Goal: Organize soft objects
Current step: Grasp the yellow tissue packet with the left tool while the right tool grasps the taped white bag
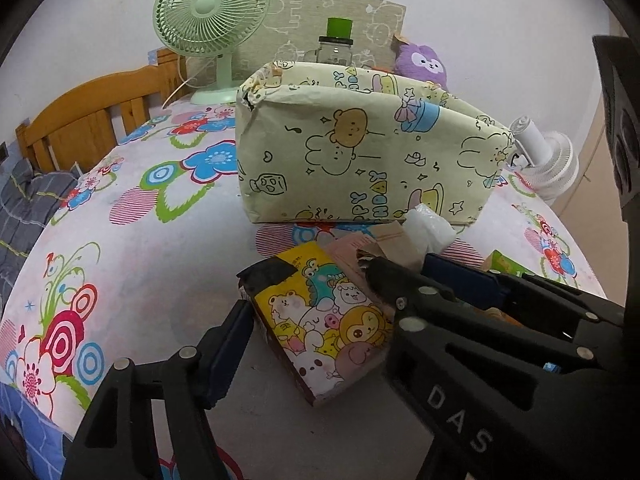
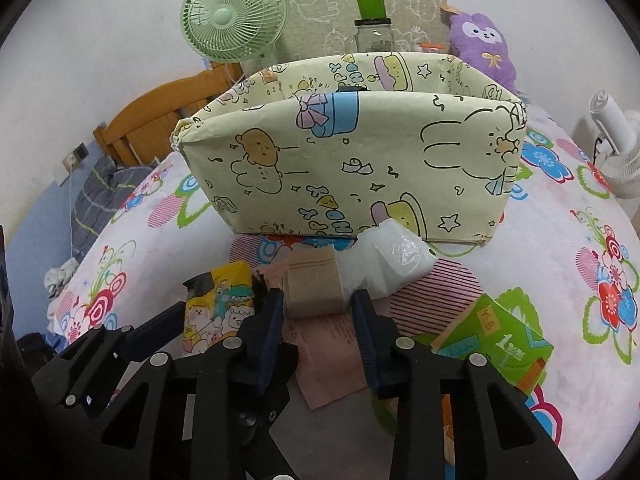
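Note:
A yellow cartoon-printed soft pack (image 1: 320,328) lies on the flowered sheet, and my left gripper (image 1: 308,300) is shut on it, one pad on its left corner and the other finger on its right edge. Just right of it, my right gripper (image 2: 318,300) is shut on a small brown paper pouch (image 2: 314,284), which rests on a pink flat pouch (image 2: 332,352). A white plastic-wrapped bundle (image 2: 396,260) leans against the front of the cream cartoon-papered box (image 2: 352,168), which stands open-topped behind both grippers. A purple plush toy (image 2: 484,44) sits beyond the box.
A green flat packet (image 2: 496,344) lies right of my right gripper. A green desk fan (image 1: 212,20) and a glass jar with a green lid (image 2: 372,36) stand behind the box. A white fan (image 2: 616,140) is at the far right, a wooden headboard (image 1: 92,112) at the left.

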The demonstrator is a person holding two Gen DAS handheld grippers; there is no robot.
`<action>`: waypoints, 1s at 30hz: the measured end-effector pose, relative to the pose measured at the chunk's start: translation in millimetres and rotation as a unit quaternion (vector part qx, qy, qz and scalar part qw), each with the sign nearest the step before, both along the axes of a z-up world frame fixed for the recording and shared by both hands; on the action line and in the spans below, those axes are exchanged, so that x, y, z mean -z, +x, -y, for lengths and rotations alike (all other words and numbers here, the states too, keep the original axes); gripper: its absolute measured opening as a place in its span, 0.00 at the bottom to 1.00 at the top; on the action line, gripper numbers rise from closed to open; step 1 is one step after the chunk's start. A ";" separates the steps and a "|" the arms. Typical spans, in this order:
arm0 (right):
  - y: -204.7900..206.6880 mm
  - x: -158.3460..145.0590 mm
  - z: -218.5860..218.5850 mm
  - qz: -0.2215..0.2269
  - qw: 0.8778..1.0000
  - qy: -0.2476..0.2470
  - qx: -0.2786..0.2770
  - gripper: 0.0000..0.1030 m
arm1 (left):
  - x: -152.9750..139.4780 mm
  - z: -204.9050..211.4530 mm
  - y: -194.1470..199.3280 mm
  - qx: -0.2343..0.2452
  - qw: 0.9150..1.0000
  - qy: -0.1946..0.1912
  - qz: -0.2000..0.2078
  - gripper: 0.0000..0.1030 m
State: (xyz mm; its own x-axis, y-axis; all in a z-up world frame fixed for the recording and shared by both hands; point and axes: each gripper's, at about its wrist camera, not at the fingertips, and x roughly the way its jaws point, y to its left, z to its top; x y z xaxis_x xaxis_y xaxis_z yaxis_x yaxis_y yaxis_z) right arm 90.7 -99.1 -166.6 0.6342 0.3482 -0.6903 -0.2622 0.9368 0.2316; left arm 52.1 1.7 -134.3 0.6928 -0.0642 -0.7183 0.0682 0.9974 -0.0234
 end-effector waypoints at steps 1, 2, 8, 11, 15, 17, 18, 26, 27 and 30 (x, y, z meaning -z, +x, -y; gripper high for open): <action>-1.1 -1.1 0.2 0.003 1.000 -0.005 0.004 0.33 | -0.7 0.6 -0.9 -0.002 1.000 0.004 0.003 0.69; -2.3 -2.0 0.4 0.006 1.000 -0.009 0.006 0.33 | -1.4 0.7 -1.5 -0.002 1.000 0.005 0.003 0.68; -11.2 -10.0 4.6 0.020 1.000 -0.008 0.009 0.32 | -8.4 1.5 -5.9 -0.001 1.000 0.002 0.013 0.65; -15.1 -14.7 6.7 0.026 1.000 -0.007 0.011 0.32 | -12.0 2.9 -8.7 0.002 1.000 0.001 0.019 0.63; -20.7 -20.8 10.7 0.034 0.999 -0.006 0.017 0.32 | -18.5 6.8 -12.5 0.007 1.000 0.001 0.028 0.62; -23.2 -24.3 12.9 0.039 0.999 -0.005 0.020 0.32 | -21.9 8.5 -14.3 0.009 0.999 0.001 0.033 0.62; -23.8 -25.7 13.8 0.040 0.999 -0.004 0.021 0.32 | -23.3 9.3 -15.3 0.010 0.999 0.002 0.035 0.61; -32.2 -31.9 19.5 0.050 0.998 -0.001 0.027 0.32 | -28.0 14.0 -21.7 0.013 0.999 0.004 0.044 0.60; -33.0 -32.2 20.1 0.050 0.998 0.000 0.027 0.32 | -28.3 14.5 -22.3 0.014 0.999 0.004 0.045 0.59; -34.3 -32.8 21.6 0.051 0.998 0.003 0.028 0.32 | -29.5 16.6 -24.4 0.015 0.999 0.007 0.046 0.58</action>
State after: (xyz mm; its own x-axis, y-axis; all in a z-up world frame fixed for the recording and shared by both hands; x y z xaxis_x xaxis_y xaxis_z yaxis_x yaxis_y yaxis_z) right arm 56.4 -120.7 -133.8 0.7200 0.3140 -0.6189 -0.2316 0.9494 0.2123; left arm 27.7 -15.0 -104.8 0.7544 -0.0759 -0.6521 0.0987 0.9951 -0.0017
